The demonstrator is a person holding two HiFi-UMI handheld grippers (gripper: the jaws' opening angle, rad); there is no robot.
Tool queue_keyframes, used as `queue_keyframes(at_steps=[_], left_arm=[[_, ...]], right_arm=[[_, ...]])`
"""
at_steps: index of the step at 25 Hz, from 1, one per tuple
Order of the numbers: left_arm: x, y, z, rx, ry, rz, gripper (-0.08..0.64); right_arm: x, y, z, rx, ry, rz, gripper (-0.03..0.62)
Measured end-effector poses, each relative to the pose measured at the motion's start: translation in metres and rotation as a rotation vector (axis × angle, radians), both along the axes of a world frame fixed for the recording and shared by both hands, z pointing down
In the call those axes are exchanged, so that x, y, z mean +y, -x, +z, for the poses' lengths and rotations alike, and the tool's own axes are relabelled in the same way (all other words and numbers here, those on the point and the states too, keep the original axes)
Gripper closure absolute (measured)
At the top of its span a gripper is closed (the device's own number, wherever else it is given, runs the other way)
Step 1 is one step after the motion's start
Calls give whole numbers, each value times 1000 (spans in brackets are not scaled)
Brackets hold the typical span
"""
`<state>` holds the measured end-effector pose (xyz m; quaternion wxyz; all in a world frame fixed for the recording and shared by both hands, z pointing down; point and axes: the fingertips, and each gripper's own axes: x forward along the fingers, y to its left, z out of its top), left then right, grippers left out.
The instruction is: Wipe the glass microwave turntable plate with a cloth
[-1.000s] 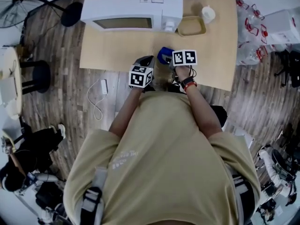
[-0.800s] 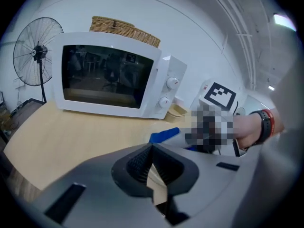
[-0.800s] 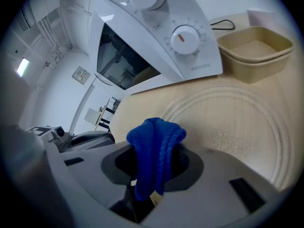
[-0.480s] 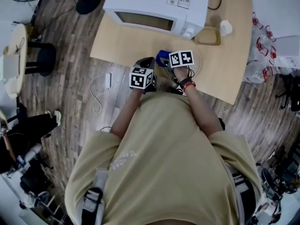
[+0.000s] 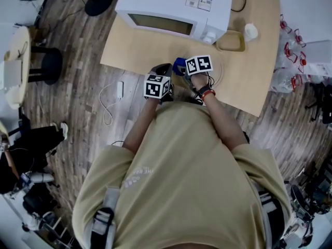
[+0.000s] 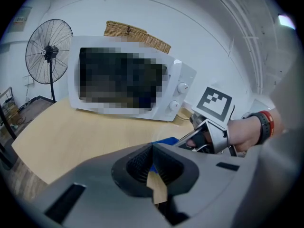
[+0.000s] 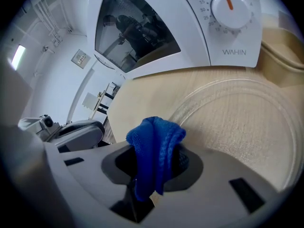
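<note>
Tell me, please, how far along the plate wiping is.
Done: plate lies out on the table, cloth is clamped in the right gripper. In hand: cloth poised by the plate's rim. Left, apparently: wiping the glass; left gripper is shut, empty.

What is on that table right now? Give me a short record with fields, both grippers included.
Table: light wood
Microwave: white, door shut, at the far edge
Plate: clear glass, flat on the table in front of the microwave's dials
Cloth: blue, bunched, at the plate's left edge; contact cannot be told
Right gripper: jaws shut on the cloth
Left gripper: jaws shut, nothing between them, beside the right gripper
Dish: tan, right of the microwave
</note>
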<state>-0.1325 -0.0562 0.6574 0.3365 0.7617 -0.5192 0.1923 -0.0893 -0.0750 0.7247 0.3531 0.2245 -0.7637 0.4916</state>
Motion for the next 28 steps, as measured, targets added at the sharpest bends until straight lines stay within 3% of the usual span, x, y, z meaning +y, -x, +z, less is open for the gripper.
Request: queue_keyframes(at_steps=[28], left_arm=[[-4,-39,2,-4,12,94,541]], right_arm=[[1,-38,-1,25,-22,32,468]])
